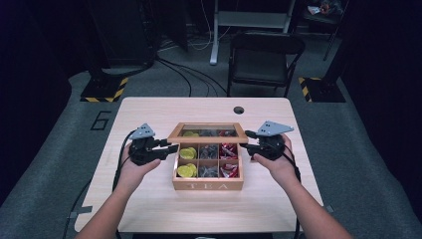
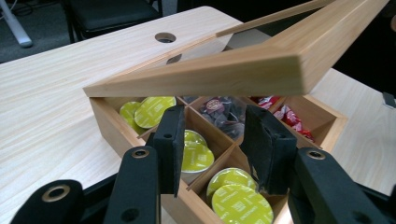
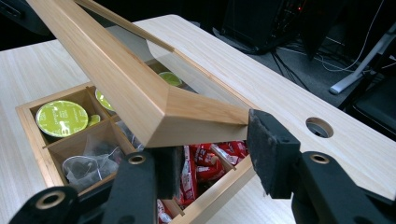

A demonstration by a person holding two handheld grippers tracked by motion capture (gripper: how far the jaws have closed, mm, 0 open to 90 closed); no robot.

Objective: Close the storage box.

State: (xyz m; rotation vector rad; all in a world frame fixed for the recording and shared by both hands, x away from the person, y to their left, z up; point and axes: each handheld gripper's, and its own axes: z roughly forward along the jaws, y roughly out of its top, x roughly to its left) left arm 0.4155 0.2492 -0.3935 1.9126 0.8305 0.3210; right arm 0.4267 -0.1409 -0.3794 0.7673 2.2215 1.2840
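A wooden box (image 1: pixel 208 185) marked TEA sits mid-table with its glass-paned lid (image 1: pixel 206 140) tilted up at the front. Its compartments hold green capsules (image 2: pixel 240 203), dark packets (image 2: pixel 224 112) and red packets (image 3: pixel 205 158). My left gripper (image 1: pixel 171 146) is at the lid's left front corner. Its jaws stand open just under the lid (image 2: pixel 224 70), above the box's left wall (image 2: pixel 109 123). My right gripper (image 1: pixel 245 142) is at the right front corner, open. That corner of the lid (image 3: pixel 140 93) lies over one finger and touches the other fingertip (image 3: pixel 261 126).
The light wooden table (image 1: pixel 149 199) has a round cable hole (image 1: pixel 239 110) behind the box. A black folding chair (image 1: pixel 263 55) stands beyond the far edge, with cables on the floor. Bare tabletop lies on both sides of the box and in front of it.
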